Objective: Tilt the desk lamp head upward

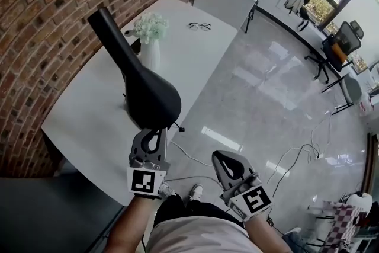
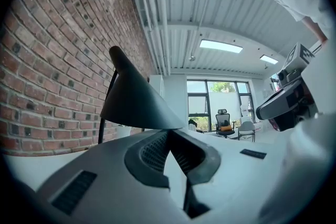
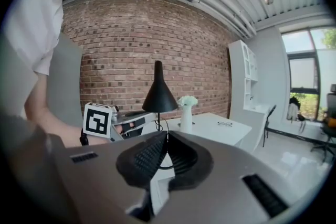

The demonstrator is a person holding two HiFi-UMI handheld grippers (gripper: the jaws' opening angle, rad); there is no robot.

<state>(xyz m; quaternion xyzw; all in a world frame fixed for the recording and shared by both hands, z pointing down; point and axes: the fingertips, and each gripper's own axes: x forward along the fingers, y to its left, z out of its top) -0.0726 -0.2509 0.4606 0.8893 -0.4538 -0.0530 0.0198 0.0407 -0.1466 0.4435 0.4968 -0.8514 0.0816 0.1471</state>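
Note:
The black desk lamp (image 1: 148,95) stands on the white table (image 1: 83,121), its cone head wide end toward me and its narrow end slanting up to the far left. My left gripper (image 1: 155,131) is shut and empty, its tips just under the near rim of the lamp head. In the left gripper view the lamp head (image 2: 134,99) looms right above the closed left gripper (image 2: 169,134); I cannot tell whether they touch. My right gripper (image 1: 219,155) is shut and empty, off the table's edge to the right. The right gripper view shows the right gripper (image 3: 167,136) facing the lamp (image 3: 159,94) from a distance.
A white vase of pale flowers (image 1: 149,32) stands behind the lamp, and a pair of glasses (image 1: 200,26) lies at the table's far end. A brick wall (image 1: 35,38) runs along the left. Cables (image 1: 296,157) trail on the shiny floor; office chairs (image 1: 337,47) stand far right.

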